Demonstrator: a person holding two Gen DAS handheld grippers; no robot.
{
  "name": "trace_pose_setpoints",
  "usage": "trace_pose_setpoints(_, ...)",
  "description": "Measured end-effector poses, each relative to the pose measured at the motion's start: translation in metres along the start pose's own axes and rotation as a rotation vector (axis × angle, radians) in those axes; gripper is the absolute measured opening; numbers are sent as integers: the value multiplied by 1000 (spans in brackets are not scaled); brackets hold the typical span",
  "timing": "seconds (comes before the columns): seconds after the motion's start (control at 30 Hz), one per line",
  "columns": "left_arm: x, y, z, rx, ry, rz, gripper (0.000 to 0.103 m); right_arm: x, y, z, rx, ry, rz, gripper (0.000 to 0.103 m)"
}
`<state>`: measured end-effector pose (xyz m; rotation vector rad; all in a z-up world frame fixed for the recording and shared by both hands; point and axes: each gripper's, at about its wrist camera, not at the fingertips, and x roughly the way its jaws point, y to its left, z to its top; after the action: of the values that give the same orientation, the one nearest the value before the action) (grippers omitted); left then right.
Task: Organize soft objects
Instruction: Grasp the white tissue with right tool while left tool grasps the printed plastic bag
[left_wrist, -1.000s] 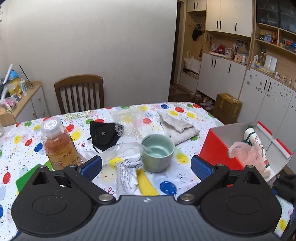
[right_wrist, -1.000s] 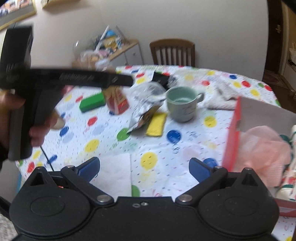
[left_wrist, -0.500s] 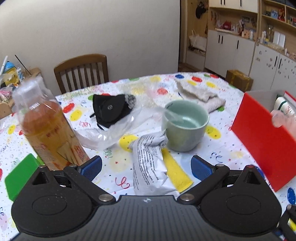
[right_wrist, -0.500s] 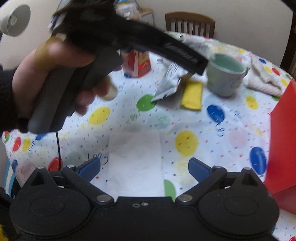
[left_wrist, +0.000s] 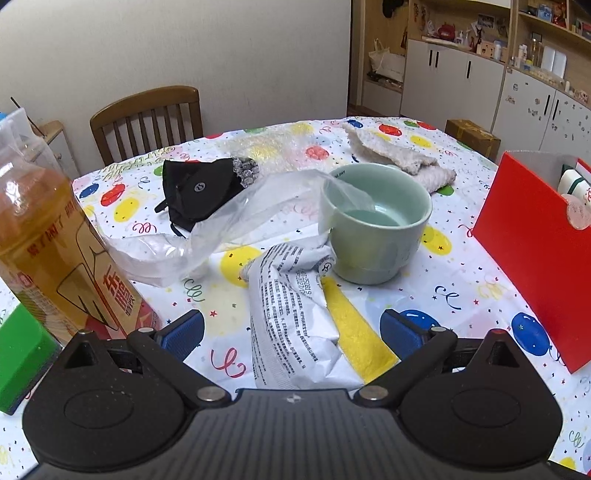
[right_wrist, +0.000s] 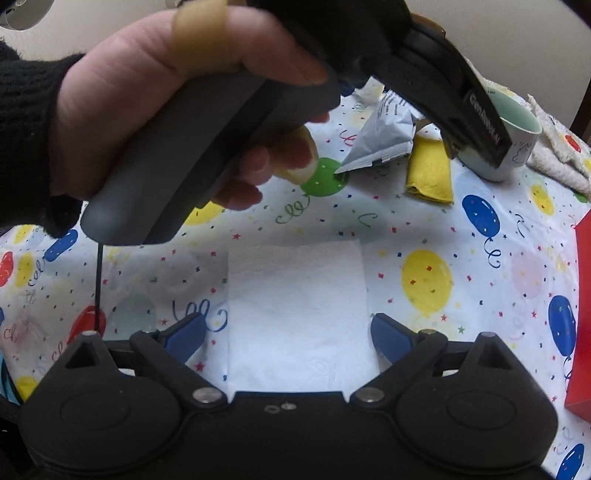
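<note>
My left gripper is open low over the balloon-print table, its jaws either side of a crumpled white printed packet and a folded yellow cloth. A black mask, a clear plastic bag and a cream towel lie farther back. My right gripper straddles a flat white napkin; its jaws are closing, and the pads stand just outside the napkin's edges. The yellow cloth also shows in the right wrist view.
A green mug stands behind the packet, a tea bottle and green block at left, a red box at right. A hand holding the left gripper's handle fills the top of the right wrist view. A chair stands beyond the table.
Both grippers came down toward the table. The left one closed in on the packet and yellow cloth. The right one moved over the white napkin, and its jaws narrowed slightly.
</note>
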<state>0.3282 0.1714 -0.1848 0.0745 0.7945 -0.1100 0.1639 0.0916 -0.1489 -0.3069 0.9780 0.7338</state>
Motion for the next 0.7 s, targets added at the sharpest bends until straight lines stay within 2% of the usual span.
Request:
trace_pose_setpoints(0.1,2,1,-1,-5,-4,-4,99,-2,1,0,1,-7,-28,84)
trace_pose_setpoints(0.4,8,9,1,-48,22,-38,64,-7,6,0,-3,-4,-72,70)
trace_pose_setpoints(0.47,9,12,2,-73,34,-45,58,-10,5,-1,8,-6,-78,64)
trace_pose_setpoints(0.53,9,16,2,-98,38,-52,56,-10,1,2,21,-7,-84,51)
trace_pose_setpoints(0.63,8,17,3,-108,36,-58,45,-10,-6,7,41,-6,-93,39)
trace_pose_setpoints(0.7,7,16,4,-106,39,-49,43,-11,-10,8,47,-7,-97,33)
